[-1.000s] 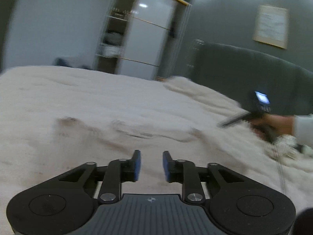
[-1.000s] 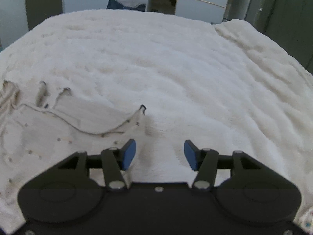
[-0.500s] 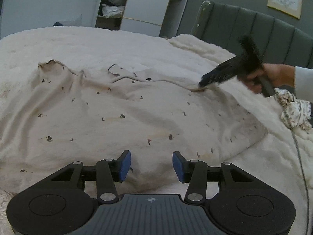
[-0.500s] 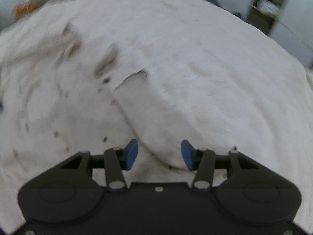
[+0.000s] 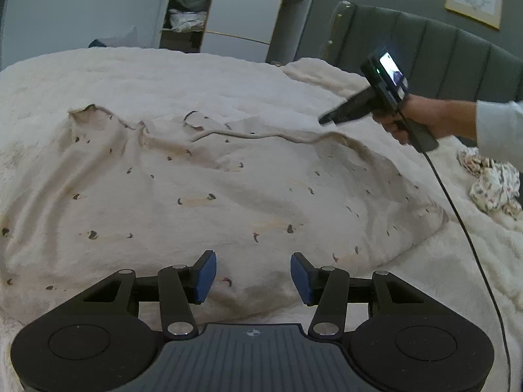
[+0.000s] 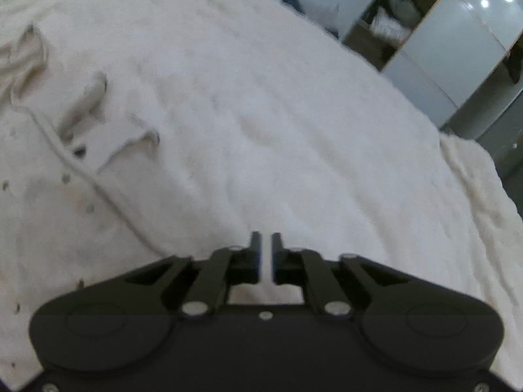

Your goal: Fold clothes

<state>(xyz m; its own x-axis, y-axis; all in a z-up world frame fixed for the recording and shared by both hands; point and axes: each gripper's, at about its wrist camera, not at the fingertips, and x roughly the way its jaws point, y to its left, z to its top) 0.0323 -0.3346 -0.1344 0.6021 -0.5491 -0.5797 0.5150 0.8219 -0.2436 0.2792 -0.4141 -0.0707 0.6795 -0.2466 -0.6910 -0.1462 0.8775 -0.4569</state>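
Observation:
A cream garment with small dark specks (image 5: pixel 212 189) lies spread and rumpled on the fluffy white bedspread (image 5: pixel 163 75). My left gripper (image 5: pixel 253 276) is open and empty, hovering just above the garment's near hem. My right gripper (image 6: pixel 266 250) has its jaws nearly closed with a thin gap; nothing shows between them. In the left wrist view the right gripper (image 5: pixel 322 120) is held in a hand above the garment's far right edge, apart from the cloth. The garment (image 6: pixel 49 179) lies to the left in the right wrist view.
A crumpled floral cloth (image 5: pixel 490 183) lies at the bed's right side. A grey padded headboard (image 5: pixel 425 49) stands behind. An open wardrobe with shelves (image 5: pixel 193 16) is beyond the bed's far edge. A black cable (image 5: pixel 464 235) hangs from the right gripper.
My right gripper has closed from wide open to nearly shut and lifted up off the garment's far edge. My left gripper opened wider and stayed near the hem.

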